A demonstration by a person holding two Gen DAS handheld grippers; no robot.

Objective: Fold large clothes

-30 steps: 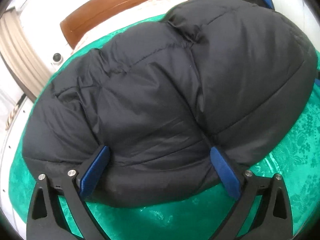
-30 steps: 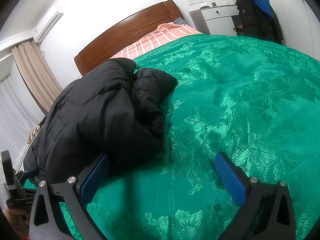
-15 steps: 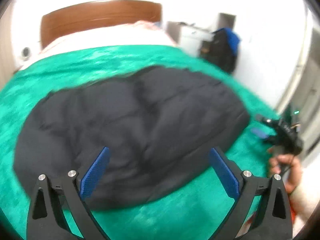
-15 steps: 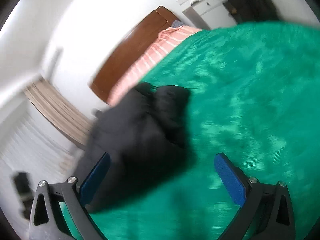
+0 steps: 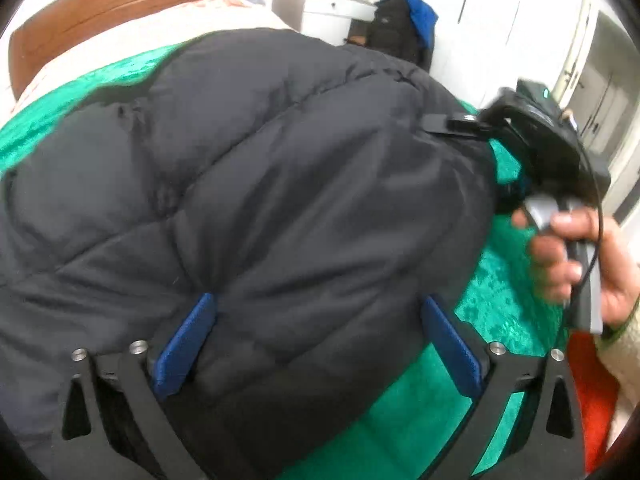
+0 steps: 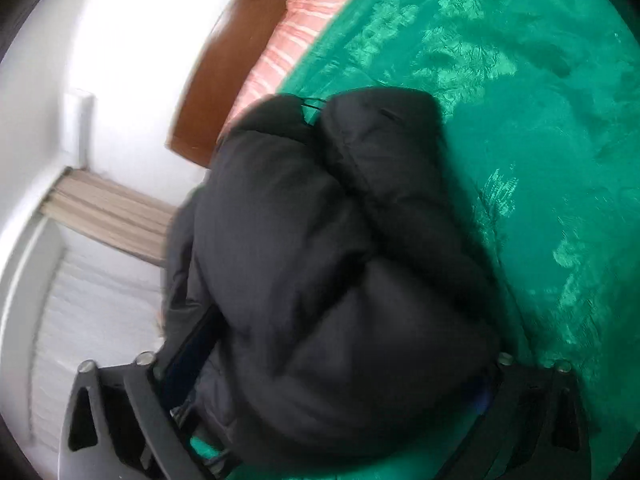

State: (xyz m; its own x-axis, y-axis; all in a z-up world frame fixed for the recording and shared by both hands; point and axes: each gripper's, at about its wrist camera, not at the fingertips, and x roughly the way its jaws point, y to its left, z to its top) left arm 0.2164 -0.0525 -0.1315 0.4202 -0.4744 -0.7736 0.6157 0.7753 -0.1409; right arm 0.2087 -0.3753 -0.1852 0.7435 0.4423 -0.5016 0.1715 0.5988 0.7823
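Note:
A black puffer jacket (image 5: pixel 256 184) lies bunched and folded on a green bedspread (image 5: pixel 424 412). My left gripper (image 5: pixel 316 344) is open, its blue pads (image 5: pixel 186 344) pressed against the jacket's near edge, with padding bulging between them. In the right wrist view the jacket (image 6: pixel 336 280) fills the space between my right gripper's (image 6: pixel 328 364) wide-open fingers; its right pad is mostly hidden by fabric. In the left wrist view, the right gripper (image 5: pixel 540 140) reaches over the jacket's right edge, held by a hand (image 5: pixel 576 256).
A wooden headboard (image 5: pixel 120 4) and striped pink bedding (image 6: pixel 296 40) lie at the bed's far end. A white cabinet (image 5: pixel 332 12) with a dark coat and blue garment (image 5: pixel 404 28) stands beyond. Curtains (image 6: pixel 104 212) hang at the left. Green bedspread (image 6: pixel 540 120) stretches right of the jacket.
Both grippers swung about and moved in on the jacket. The left one pulled back, then pressed into the near edge again. The right one now has the jacket's end between its fingers.

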